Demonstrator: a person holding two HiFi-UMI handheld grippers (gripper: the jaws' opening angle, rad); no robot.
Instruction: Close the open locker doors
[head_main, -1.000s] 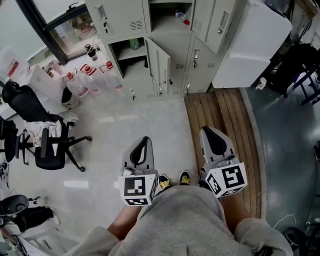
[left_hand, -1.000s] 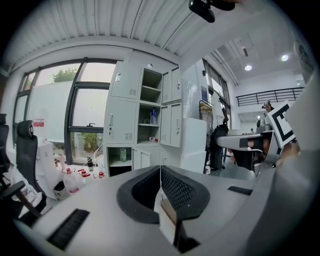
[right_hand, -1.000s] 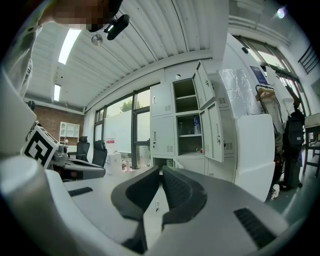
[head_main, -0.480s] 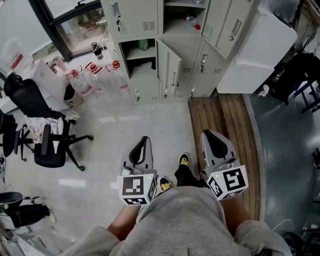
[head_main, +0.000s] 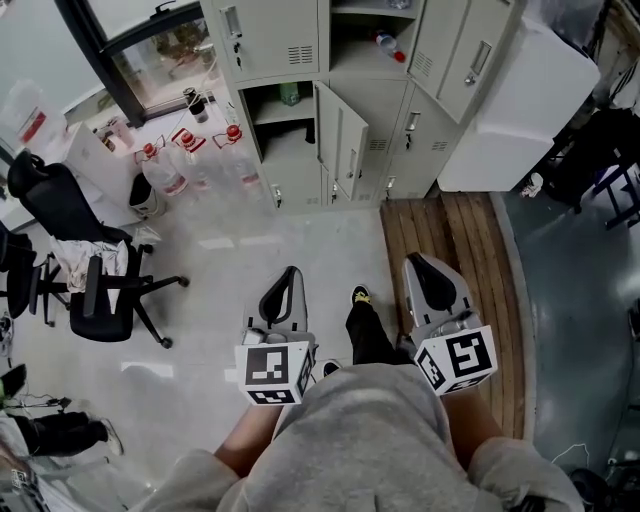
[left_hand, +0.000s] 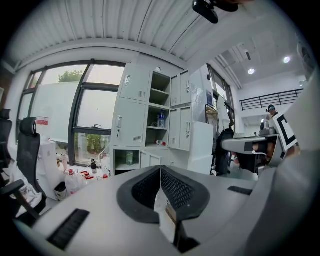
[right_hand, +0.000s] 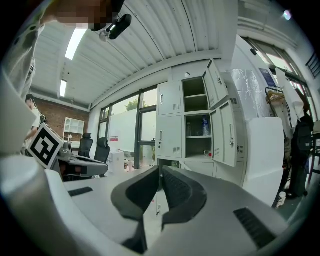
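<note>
Grey locker door (head_main: 345, 140) edge juts over floor (head_main: 255, 255)

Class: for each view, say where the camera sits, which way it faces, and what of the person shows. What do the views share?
Head view: on the person's head, facing steeply down at floor and lockers; shows legs, left gripper, right gripper.
Left gripper view: on the left gripper, facing along its shut jaws towards the lockers; right gripper at right edge.
Right gripper view: on the right gripper, facing the lockers; jaws shut; left gripper at left edge.
Shared: all three see the lockers' open doors.
</note>
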